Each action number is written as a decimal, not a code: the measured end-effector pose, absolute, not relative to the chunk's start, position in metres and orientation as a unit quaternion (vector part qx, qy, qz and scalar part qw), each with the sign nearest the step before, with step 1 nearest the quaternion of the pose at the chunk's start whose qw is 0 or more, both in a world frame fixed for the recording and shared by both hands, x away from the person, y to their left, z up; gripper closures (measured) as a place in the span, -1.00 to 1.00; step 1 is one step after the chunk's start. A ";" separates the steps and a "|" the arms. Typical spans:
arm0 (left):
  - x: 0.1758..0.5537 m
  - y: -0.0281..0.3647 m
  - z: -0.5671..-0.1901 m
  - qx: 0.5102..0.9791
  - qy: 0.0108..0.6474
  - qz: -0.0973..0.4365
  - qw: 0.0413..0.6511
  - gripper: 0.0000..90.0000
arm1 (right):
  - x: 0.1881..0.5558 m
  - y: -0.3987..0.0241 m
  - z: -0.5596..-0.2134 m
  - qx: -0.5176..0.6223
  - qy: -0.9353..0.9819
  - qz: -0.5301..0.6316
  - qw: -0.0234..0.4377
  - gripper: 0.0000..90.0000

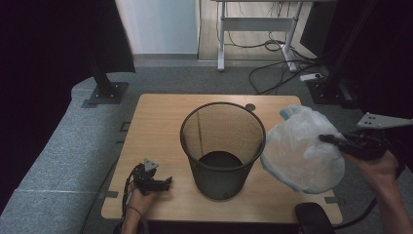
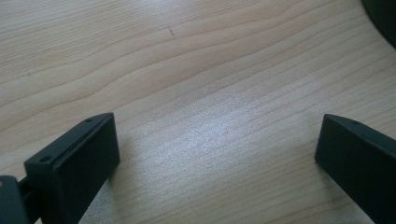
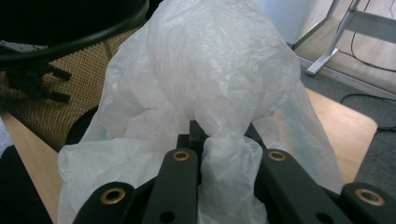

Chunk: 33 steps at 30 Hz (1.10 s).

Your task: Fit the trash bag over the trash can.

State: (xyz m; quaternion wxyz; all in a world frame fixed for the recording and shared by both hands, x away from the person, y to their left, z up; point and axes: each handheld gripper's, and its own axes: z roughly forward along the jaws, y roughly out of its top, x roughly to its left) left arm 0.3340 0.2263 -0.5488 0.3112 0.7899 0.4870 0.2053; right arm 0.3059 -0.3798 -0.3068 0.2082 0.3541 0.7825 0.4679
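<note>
A black wire-mesh wastebasket (image 1: 222, 146) stands upright in the middle of the wooden table (image 1: 160, 112). To its right a crumpled translucent white plastic bag (image 1: 302, 151) hangs in the air, with my right gripper (image 1: 327, 139) shut on its edge. In the right gripper view the plastic bag (image 3: 210, 88) bulges up over the jaws, bunched between them at my right gripper (image 3: 219, 140), with the wastebasket (image 3: 51, 107) at the left. My left gripper (image 1: 168, 181) rests low at the table's front left, open. Its jaws stand wide apart over bare wood at my left gripper (image 2: 217, 144).
A grey carpeted ledge (image 1: 63, 146) runs along the table's left side. Behind the table a black stand base (image 1: 104, 92) sits on the floor, and cables (image 1: 272, 73) trail under a white desk frame (image 1: 258, 29). A black chair arm (image 1: 314, 219) pokes in at the table's front right corner.
</note>
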 end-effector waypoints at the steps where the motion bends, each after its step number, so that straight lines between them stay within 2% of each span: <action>1: 0.334 0.226 -0.549 0.790 0.487 0.205 0.311 -1.00 | 0.305 -0.380 -0.304 0.352 0.783 0.468 0.209 0.81; 20: 0.334 0.226 -0.549 0.790 0.488 0.204 0.311 -1.00 | 0.296 -0.393 -0.218 0.320 0.770 0.500 0.232 0.81; 23: 0.334 0.226 -0.549 0.790 0.488 0.204 0.311 -1.00 | 0.294 -0.387 -0.200 0.305 0.769 0.511 0.231 0.81; 33: 0.334 0.226 -0.549 0.790 0.487 0.204 0.311 -1.00 | 0.301 -0.354 -0.180 0.262 0.778 0.531 0.210 0.80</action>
